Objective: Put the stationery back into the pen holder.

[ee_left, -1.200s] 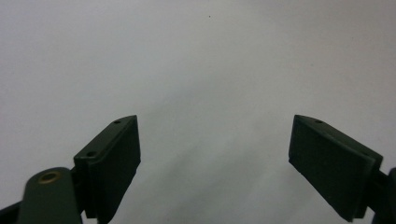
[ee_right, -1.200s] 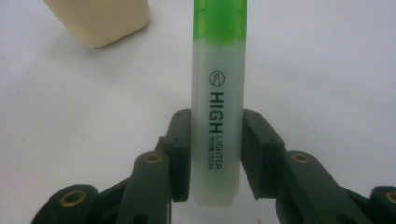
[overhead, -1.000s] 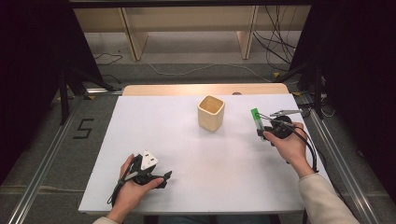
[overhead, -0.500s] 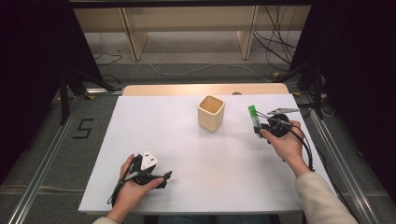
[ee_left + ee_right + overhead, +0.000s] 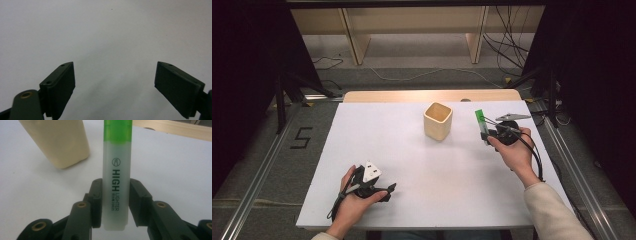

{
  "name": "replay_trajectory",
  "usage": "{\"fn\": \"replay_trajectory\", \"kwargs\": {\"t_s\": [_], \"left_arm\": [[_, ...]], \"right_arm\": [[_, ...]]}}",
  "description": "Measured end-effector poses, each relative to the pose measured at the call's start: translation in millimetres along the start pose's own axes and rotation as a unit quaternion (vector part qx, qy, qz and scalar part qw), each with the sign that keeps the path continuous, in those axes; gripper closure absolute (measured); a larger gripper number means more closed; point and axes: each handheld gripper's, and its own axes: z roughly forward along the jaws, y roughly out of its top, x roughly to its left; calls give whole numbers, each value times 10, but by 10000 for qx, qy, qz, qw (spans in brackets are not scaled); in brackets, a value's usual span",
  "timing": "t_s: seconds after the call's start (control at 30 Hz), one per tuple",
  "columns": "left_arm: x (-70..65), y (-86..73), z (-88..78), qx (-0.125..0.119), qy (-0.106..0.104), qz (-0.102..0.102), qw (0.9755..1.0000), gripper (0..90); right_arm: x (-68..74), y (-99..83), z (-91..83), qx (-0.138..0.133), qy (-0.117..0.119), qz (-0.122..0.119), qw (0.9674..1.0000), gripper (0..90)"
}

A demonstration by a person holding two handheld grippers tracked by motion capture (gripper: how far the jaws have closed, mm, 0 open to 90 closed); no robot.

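Slippage is the main risk: the right tool (image 5: pixel 115 202) is clamped on the highlighter (image 5: pixel 116 175) near its lower end only, so the long body above could tip or twist and, if aimed at the cup (image 5: pixel 437 120), catch its rim. The highlighter is held just right of the cup, above the bench (image 5: pixel 412 150). The left tool (image 5: pixel 115 85), jaws wide apart, rests well nearer the person than the cup. The bench is white and matte; beyond the cup, wooden shelving and loose cables on grey floor.
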Motion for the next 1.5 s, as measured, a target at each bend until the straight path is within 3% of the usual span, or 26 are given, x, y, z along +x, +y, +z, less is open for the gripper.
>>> {"fn": "replay_trajectory", "kwargs": {"t_s": [0.63, 1.5], "left_arm": [[1, 4, -9, -5, 16, 22, 10000, 165], [-6, 5, -7, -52, 19, -9, 10000, 166]], "right_arm": [[167, 182, 116, -297, 83, -74, 9995, 662], [270, 376, 233, -511, 138, -73, 9986, 662]]}}
